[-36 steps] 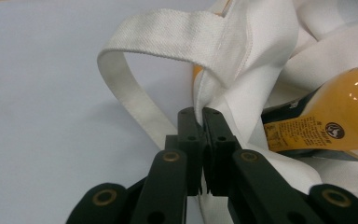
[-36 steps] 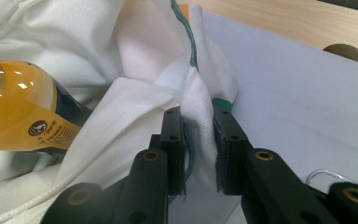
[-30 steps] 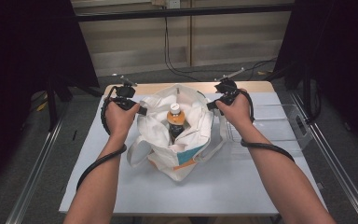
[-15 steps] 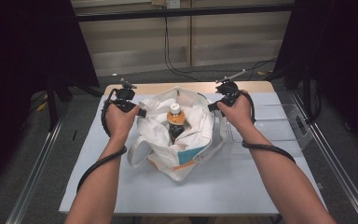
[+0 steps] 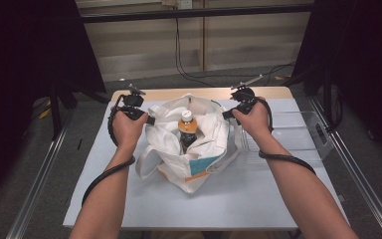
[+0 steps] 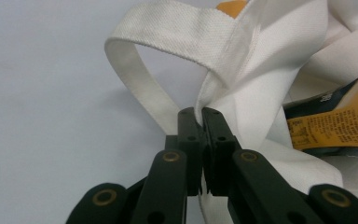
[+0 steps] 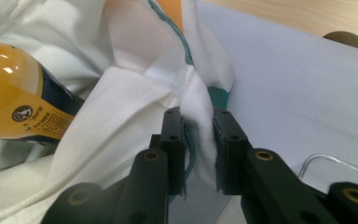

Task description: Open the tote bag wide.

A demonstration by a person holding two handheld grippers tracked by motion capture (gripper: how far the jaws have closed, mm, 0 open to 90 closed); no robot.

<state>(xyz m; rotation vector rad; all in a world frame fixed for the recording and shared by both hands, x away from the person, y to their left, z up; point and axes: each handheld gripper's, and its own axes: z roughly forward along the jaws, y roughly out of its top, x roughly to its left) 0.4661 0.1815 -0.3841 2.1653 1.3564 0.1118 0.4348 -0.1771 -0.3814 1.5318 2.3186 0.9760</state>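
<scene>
The bag (image 5: 194, 149) is white cloth with a teal and orange patch low on its front. Inside the bag, the bottle (image 5: 187, 130) is amber with an orange cap and dark label. Under the bag, the table (image 5: 129, 199) is pale grey-blue.

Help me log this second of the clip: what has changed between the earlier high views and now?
Nothing has visibly changed. The left gripper stays clamped on the white bag at its rim by the strap, the right gripper on a fold of the opposite rim, holding the mouth open. The bottle still stands inside, and the bag rests in the same spot on the table.
</scene>
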